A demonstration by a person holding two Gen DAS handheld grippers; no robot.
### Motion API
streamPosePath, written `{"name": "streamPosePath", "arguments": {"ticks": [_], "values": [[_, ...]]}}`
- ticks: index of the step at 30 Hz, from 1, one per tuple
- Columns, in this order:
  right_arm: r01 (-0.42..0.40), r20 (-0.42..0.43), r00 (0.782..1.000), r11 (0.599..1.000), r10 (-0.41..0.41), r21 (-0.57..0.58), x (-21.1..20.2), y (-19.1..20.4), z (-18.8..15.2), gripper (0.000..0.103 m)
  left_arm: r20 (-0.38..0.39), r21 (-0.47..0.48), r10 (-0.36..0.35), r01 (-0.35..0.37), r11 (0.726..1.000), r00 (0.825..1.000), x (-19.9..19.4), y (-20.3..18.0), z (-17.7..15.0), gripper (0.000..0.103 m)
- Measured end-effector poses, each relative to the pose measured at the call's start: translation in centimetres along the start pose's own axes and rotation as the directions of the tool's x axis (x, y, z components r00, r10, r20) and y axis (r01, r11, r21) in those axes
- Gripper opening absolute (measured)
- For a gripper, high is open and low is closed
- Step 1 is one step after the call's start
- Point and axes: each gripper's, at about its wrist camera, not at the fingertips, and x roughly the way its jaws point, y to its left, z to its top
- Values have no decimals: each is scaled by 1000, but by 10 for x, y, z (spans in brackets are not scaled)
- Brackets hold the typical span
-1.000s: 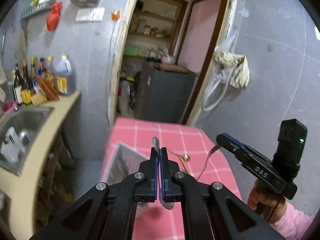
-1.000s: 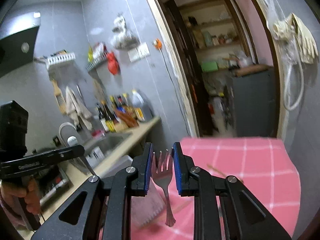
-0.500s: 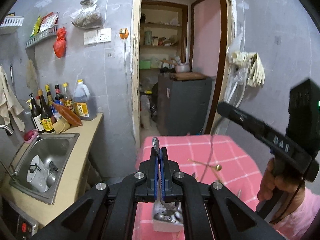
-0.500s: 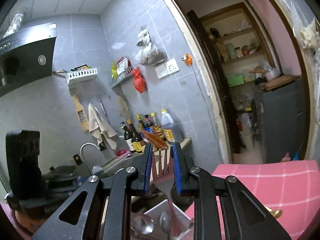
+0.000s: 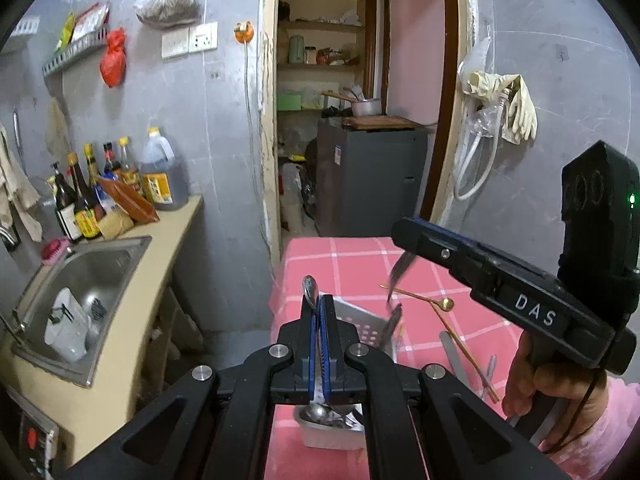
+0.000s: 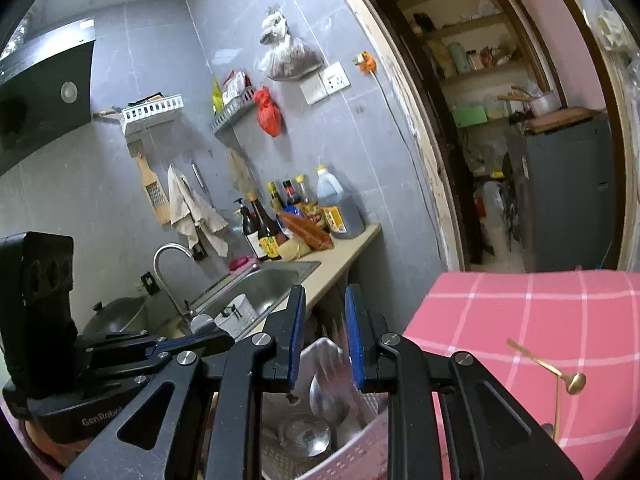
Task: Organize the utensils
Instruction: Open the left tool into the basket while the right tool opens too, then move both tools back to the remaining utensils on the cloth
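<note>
My left gripper [image 5: 319, 312] is shut on a steel spoon [image 5: 309, 289], held upright above the white perforated utensil basket [image 5: 362, 322] on the pink checked table. My right gripper [image 6: 323, 328] is open above the same basket [image 6: 352, 452]. The fork [image 6: 340, 364] is a blur below its pads, dropping into the basket; it also shows in the left wrist view [image 5: 394, 320]. Spoons [image 6: 306, 434] lie in the basket. A gold spoon [image 5: 432, 300] and other utensils [image 5: 456, 356] lie on the cloth to the right.
The pink checked table [image 6: 540, 312] stands by a grey wall and a doorway. To the left is a counter with a steel sink [image 5: 80, 276] and sauce bottles [image 5: 120, 184]. A grey cabinet [image 5: 368, 176] stands in the back room.
My right gripper has opened and let go of the fork, which is falling into the basket. Both grippers have shifted over the basket; the left still holds the spoon.
</note>
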Motion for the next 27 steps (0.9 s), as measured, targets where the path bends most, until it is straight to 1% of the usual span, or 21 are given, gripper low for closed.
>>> {"name": "streamPosePath", "arguments": {"ticks": [2, 5, 8, 9, 11, 12, 13, 15, 17, 19, 20, 22, 23, 25, 27], "values": [[-2, -11, 1000, 1000, 3, 8, -2, -3, -3, 18, -2, -23, -17, 17, 1000, 1000, 0, 2, -1, 4], [-2, -17, 1000, 1000, 3, 14, -7, -5, -3, 20, -5, -88, -56, 56, 995, 998, 0, 8, -4, 4], [12, 2, 1000, 1000, -12, 22, -19, -7, -2, 32, -1, -150, -89, 88, 985, 996, 0, 13, -9, 6], [18, 10, 1000, 1000, -18, 25, -23, -8, -2, 36, 6, -170, -100, 100, 980, 995, -1, 14, -11, 9], [39, 23, 999, 999, -40, 28, -34, -10, -1, 38, 20, -190, -107, 109, 976, 994, -2, 13, -14, 21], [61, 31, 998, 998, -62, 28, -40, -12, -2, 43, 30, -197, -108, 112, 974, 994, -3, 12, -15, 34], [82, 41, 996, 996, -83, 27, -48, -14, -3, 49, 48, -205, -108, 116, 972, 993, -6, 11, -17, 44], [119, 59, 991, 993, -120, 24, -61, -18, -2, 56, 78, -210, -106, 120, 970, 991, -10, 6, -19, 47], [161, 71, 984, 987, -162, 15, -73, -21, -1, 61, 85, -200, -99, 114, 973, 991, -13, 1, -19, 50], [201, 87, 976, 980, -201, 4, -87, -25, 0, 68, 90, -187, -84, 100, 977, 992, -14, -6, -20, 61], [223, 95, 970, 975, -222, -1, -95, -27, 0, 70, 97, -182, -79, 96, 979, 992, -16, -10, -20, 64], [269, 110, 958, 963, -266, -11, -111, -31, 0, 80, 114, -176, -67, 87, 981, 991, -19, -16, -21, 75], [286, 116, 952, 958, -283, -12, -118, -34, 0, 82, 121, -173, -60, 81, 982, 991, -20, -21, -23, 77], [319, 127, 941, 948, -314, -15, -132, -39, 0, 90, 136, -167, -55, 78, 983, 989, -22, -30, -25, 83], [344, 134, 931, 939, -339, -14, -143, -43, 0, 92, 143, -163, -50, 73, 984, 988, -23, -36, -27, 88]]}}
